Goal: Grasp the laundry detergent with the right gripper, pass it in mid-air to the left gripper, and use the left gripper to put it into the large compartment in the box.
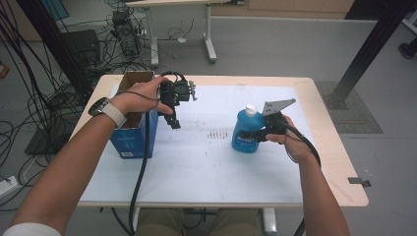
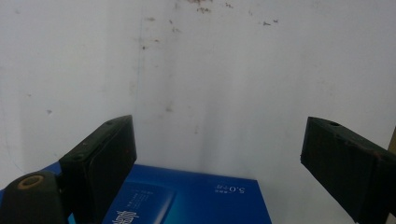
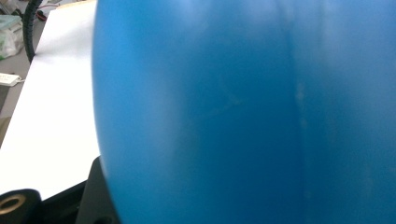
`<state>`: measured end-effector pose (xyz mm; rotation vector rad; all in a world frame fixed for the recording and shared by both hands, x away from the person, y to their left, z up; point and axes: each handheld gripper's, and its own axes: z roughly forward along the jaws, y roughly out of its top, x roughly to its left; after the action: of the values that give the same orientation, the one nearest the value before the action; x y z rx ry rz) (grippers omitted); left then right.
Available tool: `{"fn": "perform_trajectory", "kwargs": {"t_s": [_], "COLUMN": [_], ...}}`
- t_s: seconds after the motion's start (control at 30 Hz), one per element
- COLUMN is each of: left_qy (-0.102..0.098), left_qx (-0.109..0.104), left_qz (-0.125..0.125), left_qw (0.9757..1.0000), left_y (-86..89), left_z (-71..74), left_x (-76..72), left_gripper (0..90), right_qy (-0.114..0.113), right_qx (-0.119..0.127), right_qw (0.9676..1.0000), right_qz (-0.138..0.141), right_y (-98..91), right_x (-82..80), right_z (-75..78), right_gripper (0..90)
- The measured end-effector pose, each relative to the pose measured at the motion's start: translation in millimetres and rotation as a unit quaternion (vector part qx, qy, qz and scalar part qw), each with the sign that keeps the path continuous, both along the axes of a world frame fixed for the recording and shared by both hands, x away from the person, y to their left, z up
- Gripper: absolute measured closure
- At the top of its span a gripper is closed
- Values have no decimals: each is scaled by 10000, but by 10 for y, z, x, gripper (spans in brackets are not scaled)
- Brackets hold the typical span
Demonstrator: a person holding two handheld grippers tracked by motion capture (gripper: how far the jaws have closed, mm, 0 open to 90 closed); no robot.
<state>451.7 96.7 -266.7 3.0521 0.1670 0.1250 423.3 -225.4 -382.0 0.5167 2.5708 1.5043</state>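
So the right gripper (image 1: 259,133) is clamped on the blue bottle (image 1: 244,132), which stands upright on the white sheet (image 1: 196,162) with its white cap (image 1: 251,109) above the jaws. In the right gripper view the bottle's blue wall sits right up against the camera. My guess is smooth, rounded plastic with liquid inside, so fairly heavy and prone to slipping or twisting in the pads. Holding it around the mid-body looks sensible, and the wall will probably give a bit if squeezed hard. The left gripper (image 1: 175,118) hangs with its jaws spread wide and nothing between them, just above the blue box (image 1: 134,137), well apart from the bottle.
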Motion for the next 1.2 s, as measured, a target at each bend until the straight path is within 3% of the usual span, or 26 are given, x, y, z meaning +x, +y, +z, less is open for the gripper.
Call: {"fn": "perform_trajectory", "kwargs": {"t_s": [1.2], "left_qy": [-16], "left_qx": [-13], "left_qz": [-10], "left_qw": [10000], "left_y": [-8], "left_z": [7], "left_x": [-20], "left_gripper": [107], "right_qy": [13], "right_qx": [15], "right_qw": [10000], "right_qz": [-23], "right_y": [-1], "right_x": [7], "right_z": [0], "right_gripper": [419]}}
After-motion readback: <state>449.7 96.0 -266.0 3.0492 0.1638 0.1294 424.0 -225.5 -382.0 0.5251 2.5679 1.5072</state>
